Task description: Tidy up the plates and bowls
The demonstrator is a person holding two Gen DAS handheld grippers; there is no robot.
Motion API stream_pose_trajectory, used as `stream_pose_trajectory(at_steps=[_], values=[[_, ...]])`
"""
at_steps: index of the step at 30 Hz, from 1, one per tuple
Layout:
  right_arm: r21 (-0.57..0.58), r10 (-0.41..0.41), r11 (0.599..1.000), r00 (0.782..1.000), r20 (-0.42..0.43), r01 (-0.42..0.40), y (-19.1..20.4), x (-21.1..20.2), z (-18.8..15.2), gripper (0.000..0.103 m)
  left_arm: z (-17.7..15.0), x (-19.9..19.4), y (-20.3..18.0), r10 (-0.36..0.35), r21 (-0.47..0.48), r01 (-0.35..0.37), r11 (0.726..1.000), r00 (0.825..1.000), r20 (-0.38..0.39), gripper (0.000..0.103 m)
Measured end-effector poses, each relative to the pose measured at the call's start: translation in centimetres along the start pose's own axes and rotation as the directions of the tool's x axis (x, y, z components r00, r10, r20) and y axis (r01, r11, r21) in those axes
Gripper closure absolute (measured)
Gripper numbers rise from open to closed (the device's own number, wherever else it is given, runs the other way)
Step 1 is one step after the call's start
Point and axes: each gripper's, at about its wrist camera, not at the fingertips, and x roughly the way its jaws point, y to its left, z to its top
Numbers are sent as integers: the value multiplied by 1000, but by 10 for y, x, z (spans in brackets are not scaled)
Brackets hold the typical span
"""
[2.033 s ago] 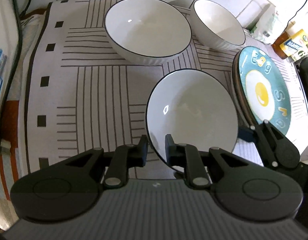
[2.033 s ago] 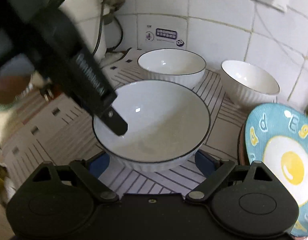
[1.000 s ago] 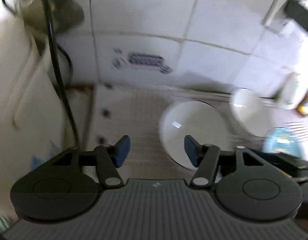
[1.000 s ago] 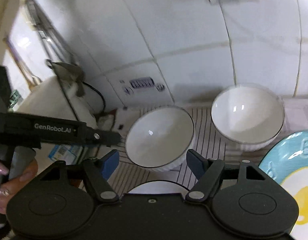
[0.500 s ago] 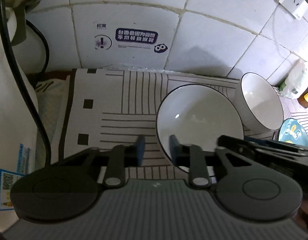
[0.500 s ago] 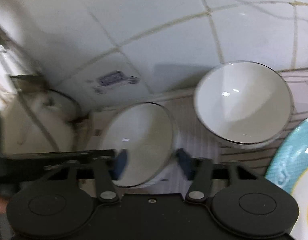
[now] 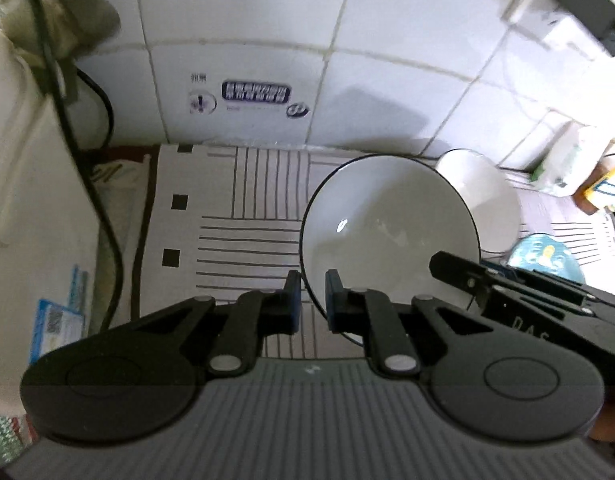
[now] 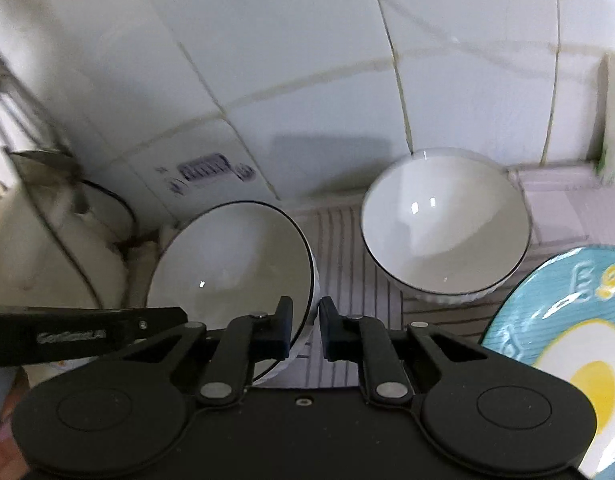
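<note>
A large white bowl with a black rim (image 7: pixel 387 232) sits tilted on the striped mat; it also shows in the right wrist view (image 8: pixel 231 268). My left gripper (image 7: pixel 312 300) is shut on its left rim. My right gripper (image 8: pixel 305 330) is shut on its right rim. A smaller white bowl (image 8: pixel 443 236) stands upright to the right, seen in the left wrist view (image 7: pixel 487 204) behind the large one. A blue plate with a fried-egg picture (image 8: pixel 567 340) lies at the right; a bit of it shows in the left wrist view (image 7: pixel 543 256).
The striped mat (image 7: pixel 235 216) covers the counter up to the tiled wall (image 7: pixel 267 40). A white appliance with a black cord (image 7: pixel 27 184) stands at the left. Packets and boxes (image 7: pixel 579 176) sit at the far right.
Both grippers left an earlier bowl, rose and opened, then came down on the back large bowl and closed on its opposite rims. The bowl now looks tilted.
</note>
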Motion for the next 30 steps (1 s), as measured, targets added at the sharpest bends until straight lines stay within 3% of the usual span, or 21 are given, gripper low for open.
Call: stream_pose_trajectory(at_steps=[6, 13, 18, 22, 30], values=[[-8, 52, 999, 997, 63, -52, 3, -50, -1, 85, -18, -39, -3, 0, -4, -1, 1000, 1000, -9, 92], [-15, 62, 998, 995, 78, -61, 4, -84, -23, 85, -45, -64, -18, 12, 15, -12, 1000, 1000, -3, 92], [18, 68, 997, 995, 78, -69, -4, -96, -45, 85, -65, -63, -31, 29, 32, -28, 999, 999, -34, 92], [-59, 22, 998, 993, 115, -15, 6, -99, -65, 85, -75, -56, -40, 62, 75, -56, 996, 995, -73, 92], [-84, -1, 996, 995, 102, 10, 2, -88, -96, 85, -89, -43, -43, 92, 101, -80, 992, 987, -128, 92]])
